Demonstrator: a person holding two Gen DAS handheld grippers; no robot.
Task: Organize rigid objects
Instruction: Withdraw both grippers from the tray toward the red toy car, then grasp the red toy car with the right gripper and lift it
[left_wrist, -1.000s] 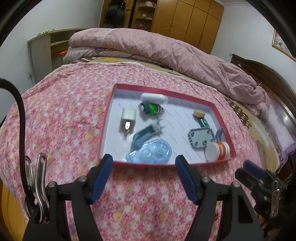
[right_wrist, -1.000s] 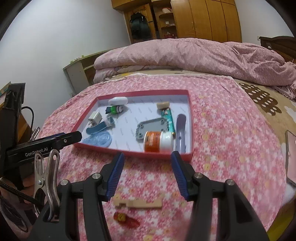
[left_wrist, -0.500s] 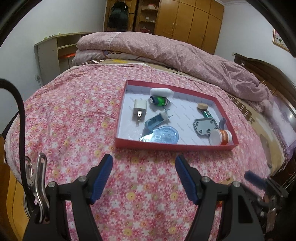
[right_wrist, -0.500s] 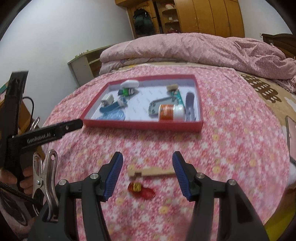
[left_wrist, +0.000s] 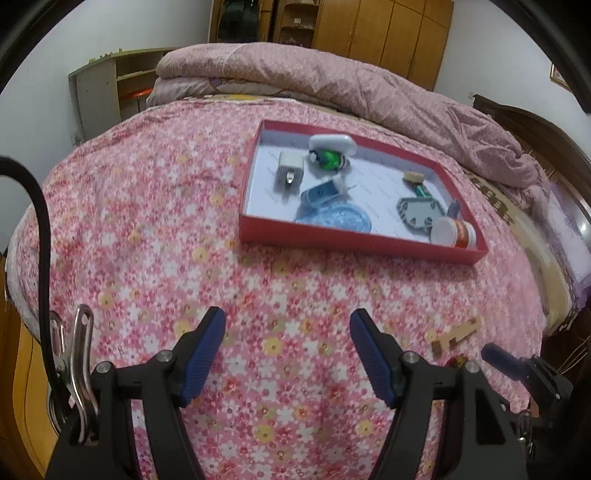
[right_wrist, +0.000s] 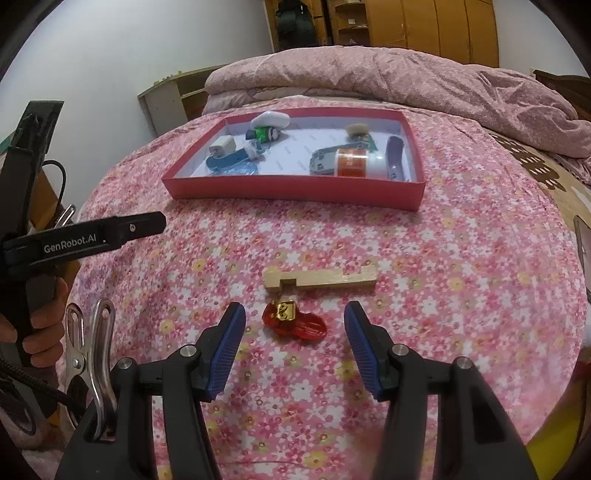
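Bedroom, floral pink bedspread (right_wrist: 443, 258); red tray (right_wrist: 295, 186) of small items sits mid-bed, two pieces loose in front of it.
Right gripper (right_wrist: 293, 345) jaws apart, empty, low over red lighter (right_wrist: 295, 323), wooden block (right_wrist: 319, 278) just beyond. Left gripper (left_wrist: 288, 354) also apart, empty, over bare spread. Probably lighter next: straddle its narrow width, drop until pads flank it, pinch without snagging fabric, lift clear of tray wall.

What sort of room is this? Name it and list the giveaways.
Most likely a home bedroom. The work surface is a bed with a pink floral bedspread, a folded pink quilt lies at its far end, and wooden wardrobes line the back wall.
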